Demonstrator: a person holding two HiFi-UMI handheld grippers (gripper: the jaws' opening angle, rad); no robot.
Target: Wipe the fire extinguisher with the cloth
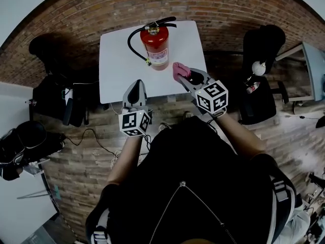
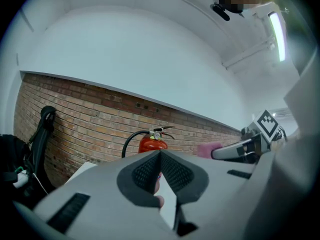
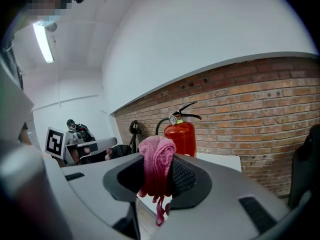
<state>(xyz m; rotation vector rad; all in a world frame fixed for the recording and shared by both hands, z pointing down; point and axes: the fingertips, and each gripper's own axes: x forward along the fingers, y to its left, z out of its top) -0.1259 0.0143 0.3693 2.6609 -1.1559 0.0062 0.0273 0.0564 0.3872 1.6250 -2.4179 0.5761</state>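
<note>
A red fire extinguisher (image 1: 156, 46) with a black hose and handle stands upright on the white table (image 1: 120, 65); it also shows in the left gripper view as the extinguisher (image 2: 151, 142) and in the right gripper view as the extinguisher (image 3: 180, 136). My right gripper (image 1: 184, 75) is shut on a pink cloth (image 1: 180, 70), held just right of the extinguisher's base, not touching it. The cloth (image 3: 156, 170) bunches between the jaws. My left gripper (image 1: 136, 92) is shut and empty near the table's front edge.
A brick wall (image 1: 218, 9) runs behind the table. Black bags and a chair (image 1: 51, 93) stand at the left, a dark chair (image 1: 260, 80) at the right. Cables (image 1: 96, 141) lie on the wooden floor.
</note>
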